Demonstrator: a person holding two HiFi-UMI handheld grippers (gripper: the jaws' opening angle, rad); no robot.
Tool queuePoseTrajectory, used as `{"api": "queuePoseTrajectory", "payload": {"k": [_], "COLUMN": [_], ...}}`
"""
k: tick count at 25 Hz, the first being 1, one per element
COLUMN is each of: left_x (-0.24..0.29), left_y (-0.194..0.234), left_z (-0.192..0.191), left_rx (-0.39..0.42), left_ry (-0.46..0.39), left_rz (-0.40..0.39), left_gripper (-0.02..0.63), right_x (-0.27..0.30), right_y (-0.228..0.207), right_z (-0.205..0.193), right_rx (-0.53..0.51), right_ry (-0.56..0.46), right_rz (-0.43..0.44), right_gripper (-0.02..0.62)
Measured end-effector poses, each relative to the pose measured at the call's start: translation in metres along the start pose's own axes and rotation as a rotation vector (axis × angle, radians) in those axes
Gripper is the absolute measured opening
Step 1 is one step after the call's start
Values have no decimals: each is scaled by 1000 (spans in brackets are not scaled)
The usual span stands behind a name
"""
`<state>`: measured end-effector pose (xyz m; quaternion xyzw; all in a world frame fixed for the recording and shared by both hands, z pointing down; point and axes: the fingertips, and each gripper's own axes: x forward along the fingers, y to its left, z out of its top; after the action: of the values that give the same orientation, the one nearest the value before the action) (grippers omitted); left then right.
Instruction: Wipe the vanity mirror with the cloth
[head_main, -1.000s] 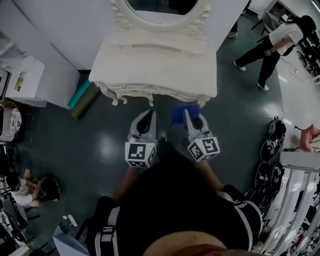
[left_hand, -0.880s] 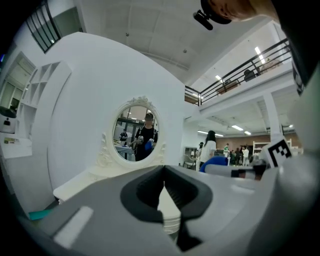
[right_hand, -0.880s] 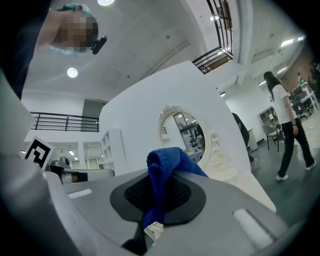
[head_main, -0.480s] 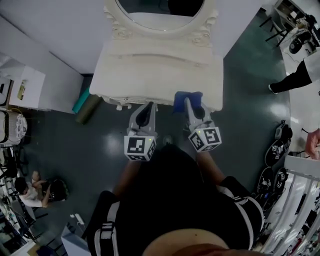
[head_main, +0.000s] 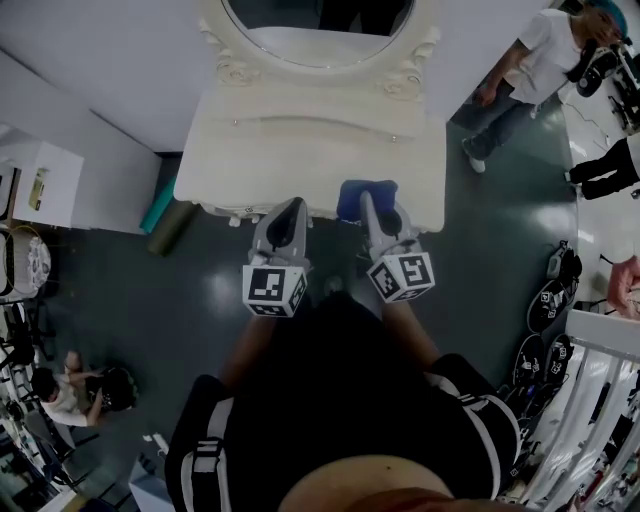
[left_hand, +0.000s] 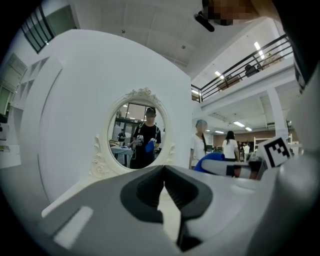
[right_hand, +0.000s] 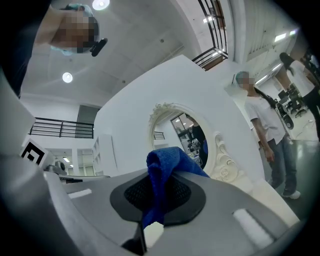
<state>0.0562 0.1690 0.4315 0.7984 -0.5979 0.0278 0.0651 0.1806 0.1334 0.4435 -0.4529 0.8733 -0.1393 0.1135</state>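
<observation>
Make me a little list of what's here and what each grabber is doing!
Thing to clean: oval mirror with a curly white frame, at the back of the table
Furniture: white dressing table
Wiper: blue cloth, not touching the mirror yet
Right side: right gripper, fingers shut on the cloth, over the table's front edge
Left side: left gripper, fingers shut with nothing between them
Wiping: not started

Head view steeply downward from above; both gripper views toward one shared vanity mirror (left_hand: 137, 139).
</observation>
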Motion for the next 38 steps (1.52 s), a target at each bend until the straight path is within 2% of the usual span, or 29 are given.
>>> {"api": "queuePoseTrajectory", "payload": {"k": [7,12,23,30,38], "left_x": [45,78,136,171,220], "left_y": [33,70,151,163,163], "left_z": [8,14,31,42,55], "left_rx": [-1,37,10,0,-12], "left_ry": [-11,-15,0,-9,-15], "left_rz": [-89,-152,-283,-305,-271], "left_gripper": [8,8,8,8,8], "right_x": [46,95,195,230,266], "right_y": [-2,-7,-12,-38,-89], "right_z": [-3,-14,-24,-28,-25], "right_rx": [-14,-22,11,38,90], "right_ry": [-19,-23,-53,-36,-23], "right_rz": [-68,-131,-266,-298,-309], "right_gripper": [28,29,29,29,29]}}
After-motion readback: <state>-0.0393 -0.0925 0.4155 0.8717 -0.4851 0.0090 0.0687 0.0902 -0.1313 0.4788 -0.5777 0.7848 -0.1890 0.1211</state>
